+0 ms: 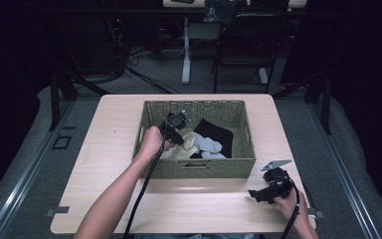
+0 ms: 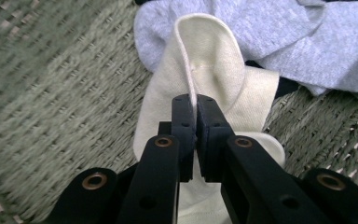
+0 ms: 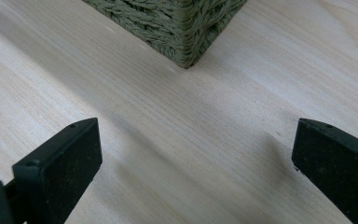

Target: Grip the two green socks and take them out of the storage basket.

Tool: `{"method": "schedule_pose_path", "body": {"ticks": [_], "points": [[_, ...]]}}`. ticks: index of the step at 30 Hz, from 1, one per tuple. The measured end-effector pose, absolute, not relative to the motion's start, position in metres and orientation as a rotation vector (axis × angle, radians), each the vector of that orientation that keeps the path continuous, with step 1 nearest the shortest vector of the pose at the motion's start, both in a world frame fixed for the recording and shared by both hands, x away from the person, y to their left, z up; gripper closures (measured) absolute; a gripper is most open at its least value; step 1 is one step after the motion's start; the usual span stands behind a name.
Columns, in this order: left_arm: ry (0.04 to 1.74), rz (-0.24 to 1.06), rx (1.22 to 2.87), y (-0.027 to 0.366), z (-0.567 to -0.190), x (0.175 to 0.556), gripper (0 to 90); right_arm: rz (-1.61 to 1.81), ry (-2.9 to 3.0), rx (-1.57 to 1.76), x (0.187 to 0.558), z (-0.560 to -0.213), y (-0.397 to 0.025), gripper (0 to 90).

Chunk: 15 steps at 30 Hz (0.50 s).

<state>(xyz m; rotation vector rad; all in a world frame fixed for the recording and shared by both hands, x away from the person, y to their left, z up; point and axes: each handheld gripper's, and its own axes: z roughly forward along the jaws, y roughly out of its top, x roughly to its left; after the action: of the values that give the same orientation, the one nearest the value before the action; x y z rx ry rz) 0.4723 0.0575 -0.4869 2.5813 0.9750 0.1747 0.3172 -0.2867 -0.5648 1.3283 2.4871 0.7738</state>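
Note:
A woven green basket (image 1: 149, 112) stands on the middle of the wooden table (image 1: 104, 169). Inside it lie a cream sock (image 2: 214, 70), a light grey sock (image 2: 307, 51) and a black garment (image 1: 216, 130). My left gripper (image 2: 196, 100) is down in the basket, shut on a folded edge of the cream sock (image 1: 186, 144). My right gripper (image 1: 253, 195) rests low over the table at the front right, jaws wide apart with nothing between them. One corner of the basket (image 3: 186, 32) lies just ahead of it.
A desk leg (image 1: 186, 50), a dark chair (image 1: 243, 45) and cables stand on the floor beyond the table. Grey padded mats flank the table on both sides. Bare wood (image 3: 168, 140) lies under the right gripper.

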Motion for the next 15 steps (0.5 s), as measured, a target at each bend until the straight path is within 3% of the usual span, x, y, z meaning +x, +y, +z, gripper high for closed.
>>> {"method": "schedule_pose_path", "body": {"ticks": [15], "points": [[0.904,0.311,2.536,0.081,-0.438,0.458,87.2,0.775,2.492,1.328,0.317,-0.564,-0.287,0.9]]}}
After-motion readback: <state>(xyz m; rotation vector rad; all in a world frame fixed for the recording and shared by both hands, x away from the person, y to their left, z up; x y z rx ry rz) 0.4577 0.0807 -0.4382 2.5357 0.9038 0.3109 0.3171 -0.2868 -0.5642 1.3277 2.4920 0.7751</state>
